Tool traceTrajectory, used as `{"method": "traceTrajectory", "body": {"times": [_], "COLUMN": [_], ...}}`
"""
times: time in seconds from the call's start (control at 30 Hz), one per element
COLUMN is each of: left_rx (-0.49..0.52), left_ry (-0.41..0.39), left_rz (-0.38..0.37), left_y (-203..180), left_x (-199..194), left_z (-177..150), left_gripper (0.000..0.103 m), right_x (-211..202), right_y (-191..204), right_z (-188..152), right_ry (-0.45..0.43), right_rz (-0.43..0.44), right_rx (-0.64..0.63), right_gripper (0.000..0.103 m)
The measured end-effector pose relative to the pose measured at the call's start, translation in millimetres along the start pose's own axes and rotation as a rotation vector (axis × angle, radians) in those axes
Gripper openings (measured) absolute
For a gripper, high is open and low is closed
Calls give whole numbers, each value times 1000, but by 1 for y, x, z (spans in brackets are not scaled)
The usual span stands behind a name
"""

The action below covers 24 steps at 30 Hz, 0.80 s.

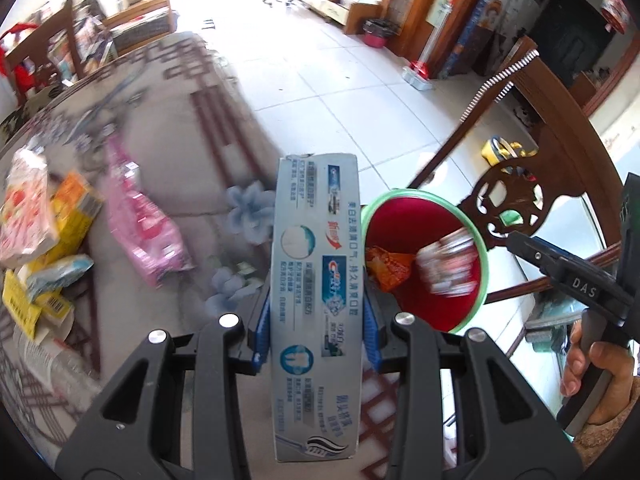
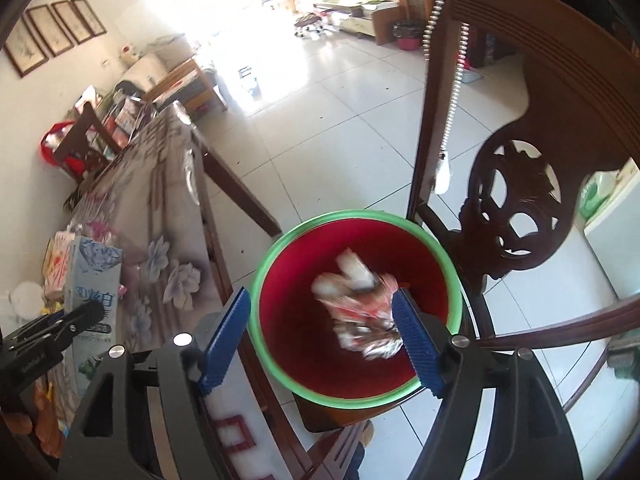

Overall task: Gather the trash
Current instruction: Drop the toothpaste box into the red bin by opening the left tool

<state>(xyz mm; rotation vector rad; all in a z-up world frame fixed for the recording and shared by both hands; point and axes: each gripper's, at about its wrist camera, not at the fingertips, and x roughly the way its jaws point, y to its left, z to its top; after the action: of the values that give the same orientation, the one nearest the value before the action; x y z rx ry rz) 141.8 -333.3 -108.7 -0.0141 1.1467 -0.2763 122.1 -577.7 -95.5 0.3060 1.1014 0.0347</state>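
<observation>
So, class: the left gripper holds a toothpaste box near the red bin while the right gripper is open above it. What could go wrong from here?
1. The toothpaste box is long, and the left gripper clamps it low down; released short of the red bin, it might catch the green rim and tip onto the floor.
2. The right gripper hangs open over the bin, so the two grippers might collide.
3. The bin stands close beside the carved chair; a knock could shift it.
</observation>
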Motion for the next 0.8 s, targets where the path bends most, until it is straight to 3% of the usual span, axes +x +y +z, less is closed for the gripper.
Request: {"method": "traceTrajectory", "body": {"times": [0.43, 0.47, 0.5, 0.57, 0.8], "left_rx": [215, 232, 240, 231, 156], "left_ry": [57, 61, 64, 30, -33], "left_rz": [-156, -167, -172, -175, -148], "left_y": [-101, -108, -111, -114, -84], "left_x": [52, 54, 55, 49, 13], "left_z": [23, 24, 25, 26, 17], "left_gripper": [36, 42, 57, 70, 70], "right_x": [-25, -26, -27, -29, -34], "right_y": [-51, -53, -55, -54, -38], "right_z": [-19, -21, -23, -26, -29], "right_ry": [-33, -31, -30, -31, -45], "right_rz": [-82, -84, -86, -86, -73], "right_rx": [142, 149, 153, 155, 126], "right_gripper": [76, 76, 76, 76, 76]}}
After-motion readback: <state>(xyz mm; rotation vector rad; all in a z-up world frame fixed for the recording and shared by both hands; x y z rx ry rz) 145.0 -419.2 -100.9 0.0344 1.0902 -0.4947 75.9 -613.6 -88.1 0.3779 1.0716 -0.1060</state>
